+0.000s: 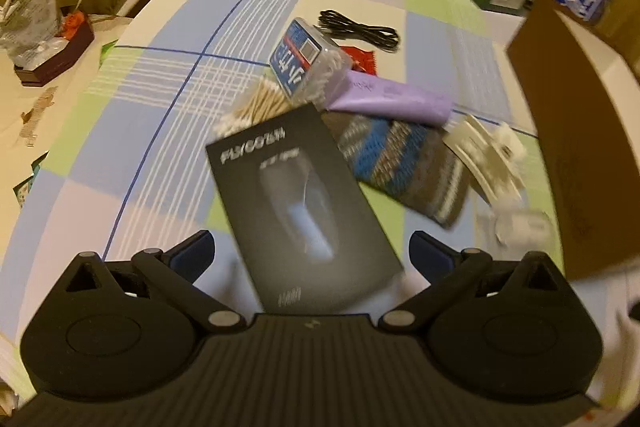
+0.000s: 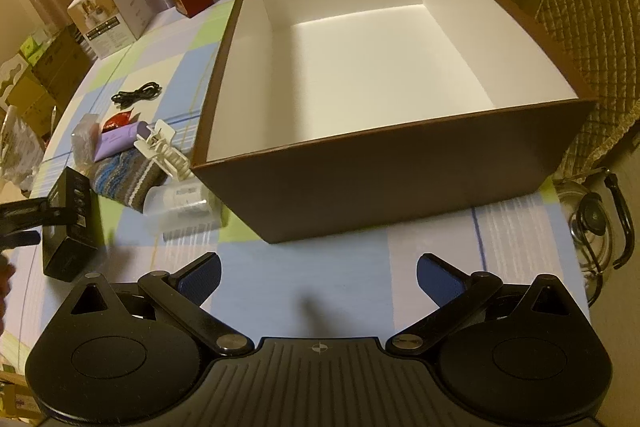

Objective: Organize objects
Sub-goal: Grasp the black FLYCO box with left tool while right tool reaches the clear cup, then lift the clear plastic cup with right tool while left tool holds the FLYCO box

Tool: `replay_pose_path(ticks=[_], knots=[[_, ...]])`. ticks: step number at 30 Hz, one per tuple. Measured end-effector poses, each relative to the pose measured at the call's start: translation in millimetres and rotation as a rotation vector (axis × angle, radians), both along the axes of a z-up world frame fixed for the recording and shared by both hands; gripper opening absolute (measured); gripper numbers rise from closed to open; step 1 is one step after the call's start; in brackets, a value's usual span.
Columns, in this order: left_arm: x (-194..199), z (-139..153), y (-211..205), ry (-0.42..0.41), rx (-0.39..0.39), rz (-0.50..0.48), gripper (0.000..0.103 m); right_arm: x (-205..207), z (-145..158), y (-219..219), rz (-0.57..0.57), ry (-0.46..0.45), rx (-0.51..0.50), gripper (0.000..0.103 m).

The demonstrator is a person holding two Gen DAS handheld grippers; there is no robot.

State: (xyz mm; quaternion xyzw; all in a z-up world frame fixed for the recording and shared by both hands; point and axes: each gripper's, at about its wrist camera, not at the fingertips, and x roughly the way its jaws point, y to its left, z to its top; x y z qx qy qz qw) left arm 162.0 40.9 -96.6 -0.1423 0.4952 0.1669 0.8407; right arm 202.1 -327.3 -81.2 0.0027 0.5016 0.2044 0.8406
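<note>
My left gripper (image 1: 310,253) is open, its fingers on either side of a black product box (image 1: 298,203) that lies between the jaws; the right wrist view shows that black box (image 2: 68,223) lifted off the table at the left gripper (image 2: 24,223). Behind it lie a cotton swab pack (image 1: 308,67), a purple tube (image 1: 394,99), a striped knit pouch (image 1: 404,163), a white hair clip (image 1: 486,155) and a black cable (image 1: 360,31). My right gripper (image 2: 318,277) is open and empty, in front of the big brown storage box (image 2: 400,167), which is empty and white inside.
A clear plastic case (image 2: 180,205) lies beside the brown box's left front corner. A glass kettle (image 2: 596,223) stands at the table's right edge. Cartons and boxes (image 2: 112,13) line the far side of the checked tablecloth (image 2: 320,279).
</note>
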Motion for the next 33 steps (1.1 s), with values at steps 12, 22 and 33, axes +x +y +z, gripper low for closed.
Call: replay_pose_path(ticks=[12, 22, 33], knots=[[-6, -25, -1, 0.077, 0.089, 0.001, 0.078, 0, 1, -9, 0.118, -0.027, 0.032, 0.101], [-71, -20, 6, 0.135, 0.085, -0.008, 0.077, -15, -7, 29, 0.157, 0.048, 0.156, 0.101], [-44, -21, 34, 0.106, 0.091, -0.208, 0.077, -23, -13, 72, -0.161, 0.104, 0.330, 0.085]])
